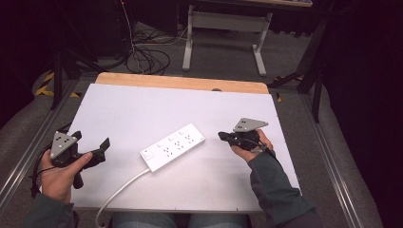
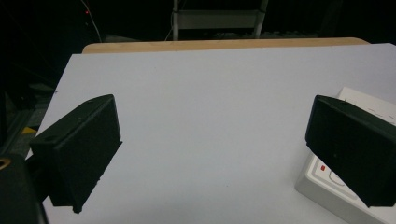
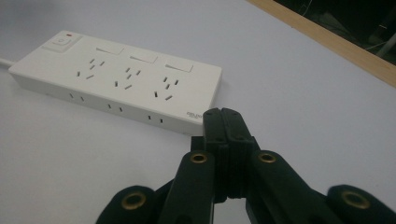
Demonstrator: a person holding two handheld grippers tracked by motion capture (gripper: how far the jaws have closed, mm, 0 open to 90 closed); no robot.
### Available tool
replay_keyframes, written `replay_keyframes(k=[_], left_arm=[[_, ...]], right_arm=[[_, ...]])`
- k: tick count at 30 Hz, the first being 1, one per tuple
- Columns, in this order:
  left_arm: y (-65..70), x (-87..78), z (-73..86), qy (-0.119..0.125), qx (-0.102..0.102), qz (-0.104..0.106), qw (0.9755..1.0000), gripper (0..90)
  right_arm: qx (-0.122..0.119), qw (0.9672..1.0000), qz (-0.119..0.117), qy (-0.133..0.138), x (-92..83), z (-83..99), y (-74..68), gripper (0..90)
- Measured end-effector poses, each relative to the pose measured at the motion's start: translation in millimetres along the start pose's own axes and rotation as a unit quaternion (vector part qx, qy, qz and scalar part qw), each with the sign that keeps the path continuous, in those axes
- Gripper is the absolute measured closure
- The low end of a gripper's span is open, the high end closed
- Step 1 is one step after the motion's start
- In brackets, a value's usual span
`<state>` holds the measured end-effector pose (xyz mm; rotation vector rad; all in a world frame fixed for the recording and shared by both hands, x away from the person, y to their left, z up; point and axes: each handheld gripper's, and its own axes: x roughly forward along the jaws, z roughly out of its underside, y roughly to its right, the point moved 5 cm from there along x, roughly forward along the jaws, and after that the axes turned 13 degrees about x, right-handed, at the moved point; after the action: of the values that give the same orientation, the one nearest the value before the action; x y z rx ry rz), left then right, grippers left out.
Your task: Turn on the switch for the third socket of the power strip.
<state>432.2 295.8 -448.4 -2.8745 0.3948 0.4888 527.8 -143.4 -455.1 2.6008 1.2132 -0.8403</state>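
- The white board point(image 1: 142, 102) lay bare behind and ahead of the power strip point(image 1: 173, 146), the one obstacle at centre.
- Its cord point(image 1: 121, 190) crossed the near edge.
- Open board separated each gripper from the strip.

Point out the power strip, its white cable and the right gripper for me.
power strip point(image 1: 174, 146), high view, middle of its top face
white cable point(image 1: 124, 185), high view, midway along its run
right gripper point(image 3: 223, 122), right gripper view, tips of its closed jaws

Smooth white plastic power strip point(image 1: 173, 146)
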Motion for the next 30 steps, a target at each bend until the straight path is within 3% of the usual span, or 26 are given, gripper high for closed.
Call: replay_keyframes(k=[30], left_arm=[[-1.4,-3.9,2.4,-0.004,0.001,-0.003,1.0,4.3]], right_arm=[[-0.023,0.9994,-0.024,-0.009,31.5,-20.1,-16.2,90.0]])
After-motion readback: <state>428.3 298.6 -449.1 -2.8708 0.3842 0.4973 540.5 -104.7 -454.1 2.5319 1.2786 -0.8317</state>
